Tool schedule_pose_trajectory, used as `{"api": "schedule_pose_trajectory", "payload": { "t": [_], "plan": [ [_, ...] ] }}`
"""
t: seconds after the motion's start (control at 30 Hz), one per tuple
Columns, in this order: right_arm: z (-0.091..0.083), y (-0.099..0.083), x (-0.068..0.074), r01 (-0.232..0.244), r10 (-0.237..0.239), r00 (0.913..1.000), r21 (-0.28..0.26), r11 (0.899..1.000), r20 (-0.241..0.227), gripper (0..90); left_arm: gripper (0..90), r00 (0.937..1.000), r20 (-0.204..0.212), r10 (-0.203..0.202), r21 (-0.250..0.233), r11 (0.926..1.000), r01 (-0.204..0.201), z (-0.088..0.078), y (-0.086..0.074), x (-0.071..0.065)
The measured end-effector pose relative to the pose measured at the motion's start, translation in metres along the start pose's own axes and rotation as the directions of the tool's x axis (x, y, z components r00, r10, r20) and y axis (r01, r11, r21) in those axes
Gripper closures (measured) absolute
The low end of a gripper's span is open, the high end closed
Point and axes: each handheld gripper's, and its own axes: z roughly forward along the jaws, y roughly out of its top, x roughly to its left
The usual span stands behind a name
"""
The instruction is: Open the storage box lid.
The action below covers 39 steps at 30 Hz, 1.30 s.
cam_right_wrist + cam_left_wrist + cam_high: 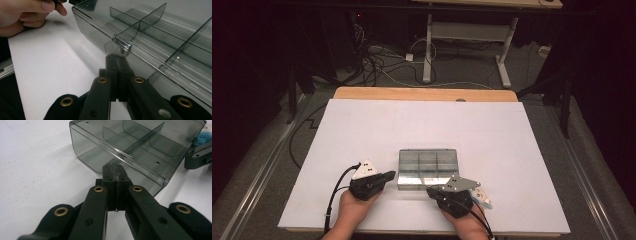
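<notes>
A smoky clear plastic compartment box (427, 162) lies open on the white table, near its front, with dividers inside (140, 142). My left gripper (391, 176) sits at the box's front left corner. Its jaws are shut (115, 171) and the tips touch the box's front wall, with nothing seen between them. My right gripper (431, 190) is at the box's front edge, right of centre. Its jaws are shut too (117, 60), with the tips just under a small clear latch tab (121, 45) on the box's rim (155, 60).
A small white and blue object (484, 199) lies on the table beside the right gripper; blue fuzz (203, 138) peeks past the box. The person's left hand (22, 15) rests on the white table (422, 125). Cables and a desk frame (427, 45) stand beyond the far edge.
</notes>
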Motion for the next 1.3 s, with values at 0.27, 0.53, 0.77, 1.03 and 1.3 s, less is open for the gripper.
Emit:
{"api": "schedule_pose_trajectory", "payload": {
  "t": [0.27, 0.53, 0.77, 1.03, 1.3],
  "plan": [
    [-0.002, -0.001, 0.000, 0.005, -0.005, 1.0000, -0.017, 1.000, -0.002, 90.0, 87.3, 1.0000, 0.005, 0.004, -0.001, 1.0000, -0.004, 0.000, 0.000, 0.000],
    [-0.003, -0.001, 0.000, 0.002, -0.002, 1.0000, -0.030, 1.000, -0.004, 90.0, 87.3, 1.0000, 0.003, 0.008, -0.004, 1.0000, -0.008, 0.000, 0.000, -0.001],
    [-0.005, 0.001, 0.000, 0.014, -0.014, 0.9999, -0.053, 0.998, -0.002, 90.0, 87.3, 1.0000, 0.006, 0.002, -0.009, 1.0000, -0.002, -0.001, 0.000, 0.000],
    [-0.010, 0.008, 0.001, 0.024, -0.024, 0.9997, -0.089, 0.996, 0.001, 90.0, 87.4, 0.9989, 0.030, -0.036, -0.055, 0.9978, 0.038, -0.010, 0.000, 0.001],
    [-0.015, 0.014, 0.000, 0.028, -0.028, 0.9996, -0.121, 0.992, 0.000, 90.0, 87.4, 0.9977, 0.064, -0.019, -0.067, 0.9975, 0.024, -0.011, 0.003, -0.009]
  ]
}}
